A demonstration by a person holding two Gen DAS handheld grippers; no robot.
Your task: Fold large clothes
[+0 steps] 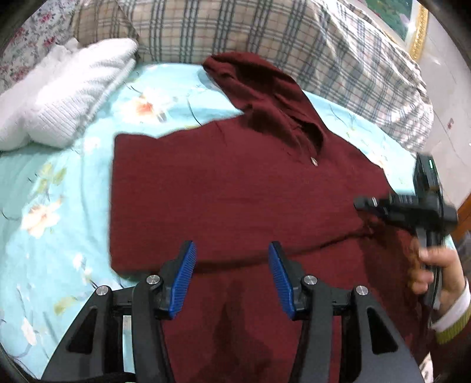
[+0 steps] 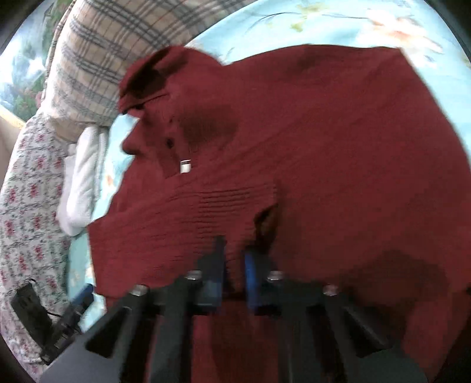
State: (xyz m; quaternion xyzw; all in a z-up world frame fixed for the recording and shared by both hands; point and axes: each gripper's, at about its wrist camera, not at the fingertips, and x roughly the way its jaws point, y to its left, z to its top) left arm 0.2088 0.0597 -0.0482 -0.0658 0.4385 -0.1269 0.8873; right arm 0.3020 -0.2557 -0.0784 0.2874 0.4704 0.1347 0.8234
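Note:
A dark red hoodie (image 1: 235, 191) lies spread on the bed, its hood (image 1: 259, 85) pointing toward the plaid quilt. My left gripper (image 1: 232, 247) is open just above the garment's lower part, with nothing between its blue pads (image 1: 185, 274). My right gripper (image 1: 362, 203) shows at the right edge, held by a person's hand (image 1: 432, 271). In the right wrist view the hoodie (image 2: 323, 132) fills the frame. There the right gripper (image 2: 234, 259) has its jaws nearly together, with red fabric by the ribbed cuff (image 2: 235, 200) pinched between them. That view is blurred.
A light blue floral sheet (image 1: 44, 191) covers the bed. A folded white blanket (image 1: 67, 88) lies at the left, a plaid quilt (image 1: 235, 29) along the far side, and floral fabric (image 2: 29, 191) beyond it. A framed picture (image 1: 412, 17) hangs at top right.

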